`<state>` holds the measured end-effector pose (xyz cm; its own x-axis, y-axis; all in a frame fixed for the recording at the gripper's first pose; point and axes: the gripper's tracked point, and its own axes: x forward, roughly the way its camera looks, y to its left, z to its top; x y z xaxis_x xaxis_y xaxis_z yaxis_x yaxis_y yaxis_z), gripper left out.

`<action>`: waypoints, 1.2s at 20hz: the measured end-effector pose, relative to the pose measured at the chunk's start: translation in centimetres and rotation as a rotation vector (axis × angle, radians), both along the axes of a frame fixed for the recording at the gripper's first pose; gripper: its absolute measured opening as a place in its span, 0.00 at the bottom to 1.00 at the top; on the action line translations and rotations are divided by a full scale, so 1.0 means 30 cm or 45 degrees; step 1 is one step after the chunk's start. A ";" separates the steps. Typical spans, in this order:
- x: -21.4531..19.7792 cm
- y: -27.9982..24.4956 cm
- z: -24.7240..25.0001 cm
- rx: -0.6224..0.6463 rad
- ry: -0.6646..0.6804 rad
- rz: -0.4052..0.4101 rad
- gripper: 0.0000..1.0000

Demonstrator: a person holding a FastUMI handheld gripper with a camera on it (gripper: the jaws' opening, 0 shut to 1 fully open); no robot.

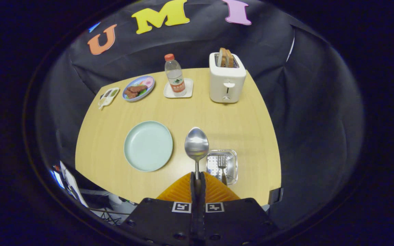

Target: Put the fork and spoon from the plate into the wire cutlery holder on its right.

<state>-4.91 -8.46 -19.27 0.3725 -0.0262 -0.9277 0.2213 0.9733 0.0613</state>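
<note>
tongs (197, 179) clamp spoon (196, 145) handle | bowl points ahead

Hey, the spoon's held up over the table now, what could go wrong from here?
1. The jaws pinch only the thin handle of the spoon, bowl far ahead, so it may swivel or slip.
2. The fork already lies in the holder, so the spoon may knock it or catch the rim.
3. The spoon hangs left of the holder, so an early release drops it on the table.

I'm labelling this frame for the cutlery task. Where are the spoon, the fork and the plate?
spoon (196, 143): gripper view, middle of its bowl, ahead of the fingers.
fork (221, 161): gripper view, its tines, inside the wire holder.
plate (148, 146): gripper view, its bare centre.
</note>
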 end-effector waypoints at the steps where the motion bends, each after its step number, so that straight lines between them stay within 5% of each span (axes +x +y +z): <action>1: -0.008 -0.018 -0.003 0.012 0.034 -0.001 0.00; 12: -0.100 -0.049 -0.096 0.174 0.407 -0.008 0.01; 24: -0.090 -0.100 -0.171 0.206 0.561 -0.182 0.02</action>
